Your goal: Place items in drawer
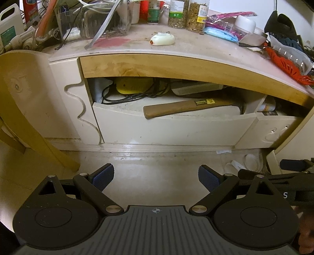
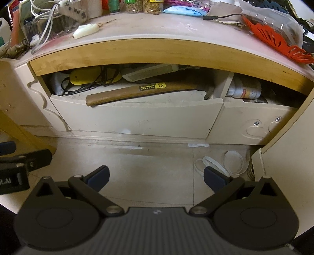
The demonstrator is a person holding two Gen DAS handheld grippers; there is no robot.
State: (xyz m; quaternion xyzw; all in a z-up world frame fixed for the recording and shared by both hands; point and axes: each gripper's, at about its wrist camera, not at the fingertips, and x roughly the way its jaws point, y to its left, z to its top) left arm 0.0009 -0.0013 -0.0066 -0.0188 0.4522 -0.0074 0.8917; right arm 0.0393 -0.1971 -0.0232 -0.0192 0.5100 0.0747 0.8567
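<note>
A cream drawer (image 1: 172, 129) (image 2: 137, 119) stands pulled out under a cluttered desk top (image 1: 196, 51) (image 2: 176, 31). Inside lie a wooden-handled hammer (image 1: 188, 107) (image 2: 137, 91), a yellow device with black cord (image 1: 133, 85) (image 2: 86, 77) and a white flat box (image 1: 196, 89) (image 2: 149, 72). A small white plastic item (image 1: 162, 39) (image 2: 85, 30) rests on the desk top. My left gripper (image 1: 156, 178) hangs open over the floor in front of the drawer, nothing between its pads. My right gripper (image 2: 156, 176) is open too, likewise above the floor.
A second drawer (image 2: 255, 117) on the right holds a white bottle (image 2: 245, 90). A wooden chair leg (image 1: 39, 137) stands at the left. An orange fan-like item (image 2: 274, 42), jars (image 1: 186, 15), cables and a power strip (image 2: 74, 9) crowd the desk. White zip ties (image 2: 231, 162) lie on the floor.
</note>
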